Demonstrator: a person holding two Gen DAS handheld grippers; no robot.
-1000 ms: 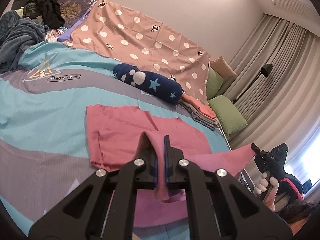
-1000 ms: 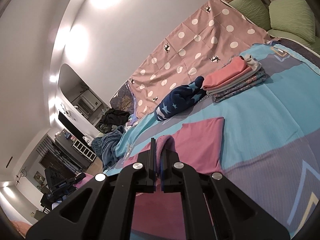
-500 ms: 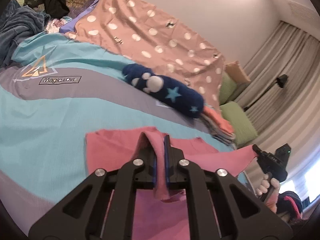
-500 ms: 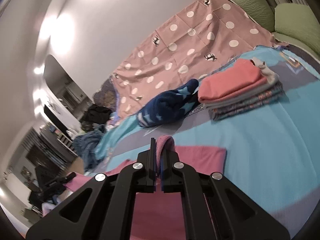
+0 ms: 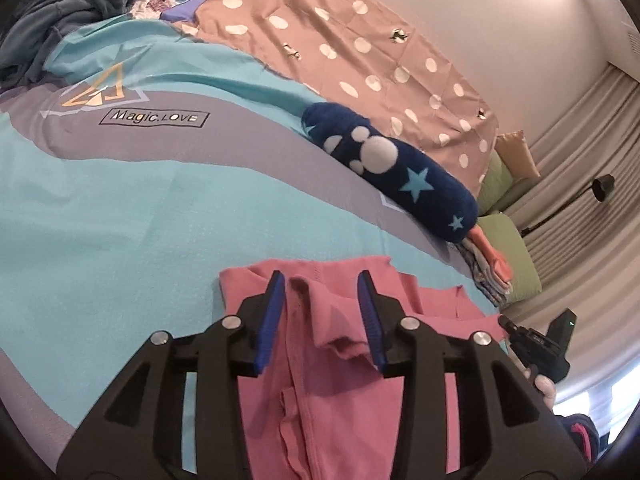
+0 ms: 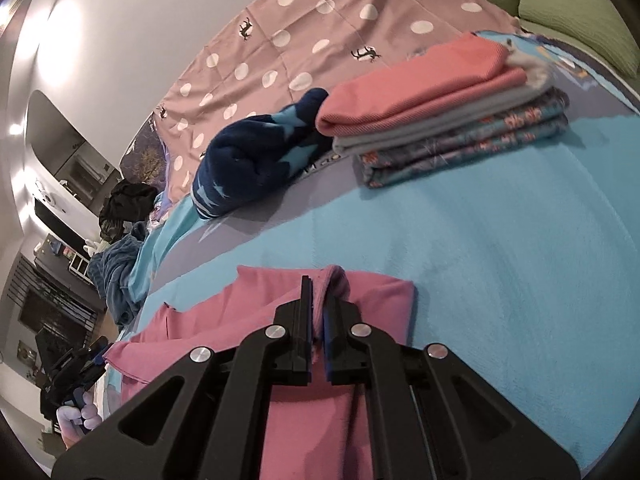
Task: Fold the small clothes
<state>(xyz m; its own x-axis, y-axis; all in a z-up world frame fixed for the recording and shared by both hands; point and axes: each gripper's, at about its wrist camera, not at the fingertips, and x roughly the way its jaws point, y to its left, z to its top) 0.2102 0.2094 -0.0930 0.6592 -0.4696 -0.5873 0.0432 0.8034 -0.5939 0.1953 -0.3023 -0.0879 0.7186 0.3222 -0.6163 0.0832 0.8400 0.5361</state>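
Note:
A pink garment (image 5: 340,384) lies folded on the turquoise and grey bedspread (image 5: 120,208). My left gripper (image 5: 322,300) is open, its blue-padded jaws standing apart on either side of a raised fold of the pink cloth. My right gripper (image 6: 318,312) is shut on the garment's other corner (image 6: 332,280), low over the bed. The pink garment (image 6: 248,308) spreads to the left in the right wrist view. The right gripper also shows at the right edge of the left wrist view (image 5: 536,344).
A stack of folded clothes (image 6: 448,108) with a coral piece on top lies beyond the garment. A navy star-patterned roll (image 5: 392,176) lies beside it. A pink polka-dot sheet (image 5: 352,40) covers the bed's far side. Green pillows (image 6: 560,4) and a pile of dark clothes (image 5: 60,12) lie further off.
Both grippers carried the pink cloth's edge forward and down over the garment. My left gripper, shut on the cloth before, has opened and let go. The right stays shut.

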